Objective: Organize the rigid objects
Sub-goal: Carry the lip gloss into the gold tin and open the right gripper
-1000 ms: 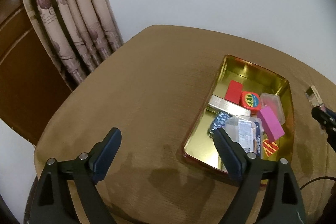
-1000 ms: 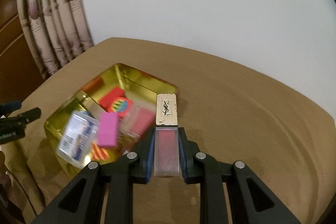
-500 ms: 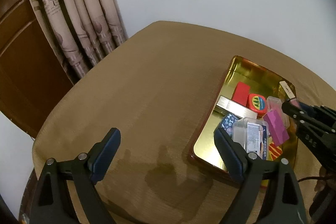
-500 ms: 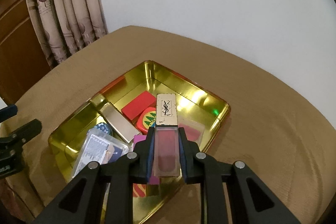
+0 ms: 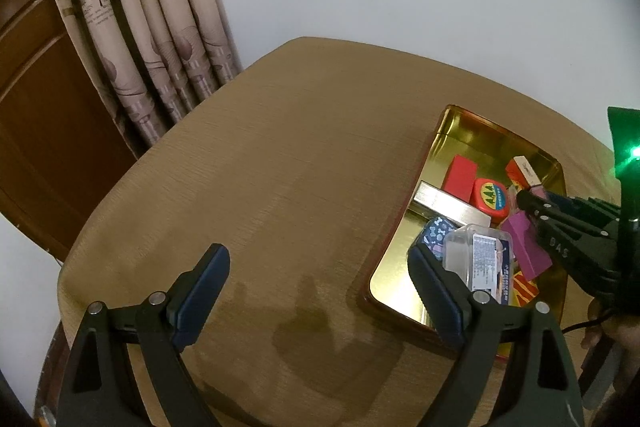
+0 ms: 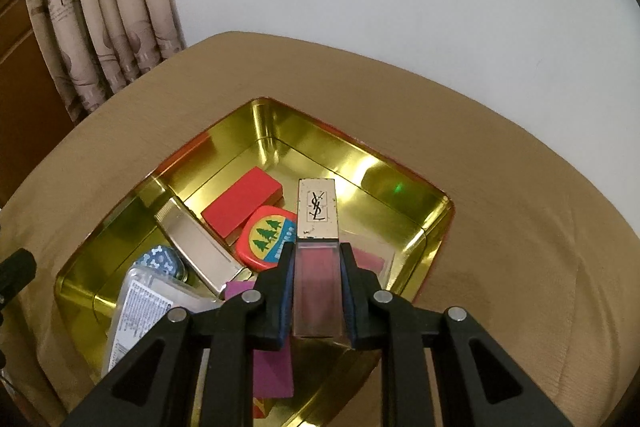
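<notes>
My right gripper (image 6: 317,259) is shut on a lip gloss tube (image 6: 317,227) with a gold cap and red body, held over the gold tin tray (image 6: 416,223). The tube's cap (image 5: 527,169) also shows in the left wrist view, sticking out of the right gripper (image 5: 530,195) above the tray (image 5: 436,151). In the tray lie a red block (image 6: 242,201), a round red tin with trees (image 6: 266,237), a gold bar (image 6: 196,247), a clear plastic case (image 6: 138,311), a magenta block (image 5: 526,247) and a blue patterned piece (image 6: 162,261). My left gripper (image 5: 316,283) stands open over bare cloth left of the tray.
The table (image 5: 280,155) wears a tan cloth. Patterned curtains (image 5: 152,27) and a brown wooden door (image 5: 36,99) stand behind its left side, a white wall behind the rest. A hand (image 5: 616,339) and a cable show at the right edge.
The right gripper carried the tube leftward and down, from beside the tray to over its middle. The left gripper barely shifted.
</notes>
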Available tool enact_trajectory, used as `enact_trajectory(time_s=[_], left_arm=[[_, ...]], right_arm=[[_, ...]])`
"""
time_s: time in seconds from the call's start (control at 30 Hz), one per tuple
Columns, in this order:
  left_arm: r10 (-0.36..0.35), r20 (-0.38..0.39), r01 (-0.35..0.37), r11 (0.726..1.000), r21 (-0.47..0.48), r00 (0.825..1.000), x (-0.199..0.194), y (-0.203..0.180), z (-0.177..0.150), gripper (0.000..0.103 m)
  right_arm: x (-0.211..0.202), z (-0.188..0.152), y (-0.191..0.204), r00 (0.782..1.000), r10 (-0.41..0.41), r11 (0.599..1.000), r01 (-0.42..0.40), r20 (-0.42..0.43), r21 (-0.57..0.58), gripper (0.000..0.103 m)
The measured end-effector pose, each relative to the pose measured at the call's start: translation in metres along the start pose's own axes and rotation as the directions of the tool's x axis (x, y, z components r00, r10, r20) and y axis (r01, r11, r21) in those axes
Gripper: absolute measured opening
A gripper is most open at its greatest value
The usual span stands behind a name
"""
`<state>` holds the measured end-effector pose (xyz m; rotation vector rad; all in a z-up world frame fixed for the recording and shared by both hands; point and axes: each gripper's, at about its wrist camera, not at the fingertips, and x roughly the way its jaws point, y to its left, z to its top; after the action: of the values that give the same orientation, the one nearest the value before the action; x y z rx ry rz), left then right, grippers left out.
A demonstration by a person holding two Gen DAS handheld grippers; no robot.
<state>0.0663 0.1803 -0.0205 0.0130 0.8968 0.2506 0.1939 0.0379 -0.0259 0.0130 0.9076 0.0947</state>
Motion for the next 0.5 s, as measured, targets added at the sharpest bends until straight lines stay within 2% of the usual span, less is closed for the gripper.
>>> enact_trajectory(time_s=[0.27,0.33,0.4,0.5], left_arm=[[-0.005,-0.007,0.005,1.0,0.004,1.0,0.001,-0.001,0.0,0.089],[-0.007,-0.009,0.007,1.0,0.006,1.0,0.001,-0.002,0.0,0.089],[-0.008,-0.008,0.008,1.0,0.007,1.0,0.001,-0.002,0.0,0.089],[-0.009,-0.009,0.009,1.0,0.008,1.0,0.001,-0.002,0.0,0.089]], right_arm=[[-0.006,0.001,0.005,1.0,-0.014,1.0,0.014,0.026,-0.023,0.023],[-0.01,0.001,0.006,0.999,-0.016,1.0,0.017,0.033,-0.026,0.036],[-0.015,0.0,0.007,0.999,-0.016,0.999,0.017,0.045,-0.027,0.045],[-0.027,-0.002,0.009,0.998,-0.01,1.0,0.011,0.062,-0.019,0.051]])
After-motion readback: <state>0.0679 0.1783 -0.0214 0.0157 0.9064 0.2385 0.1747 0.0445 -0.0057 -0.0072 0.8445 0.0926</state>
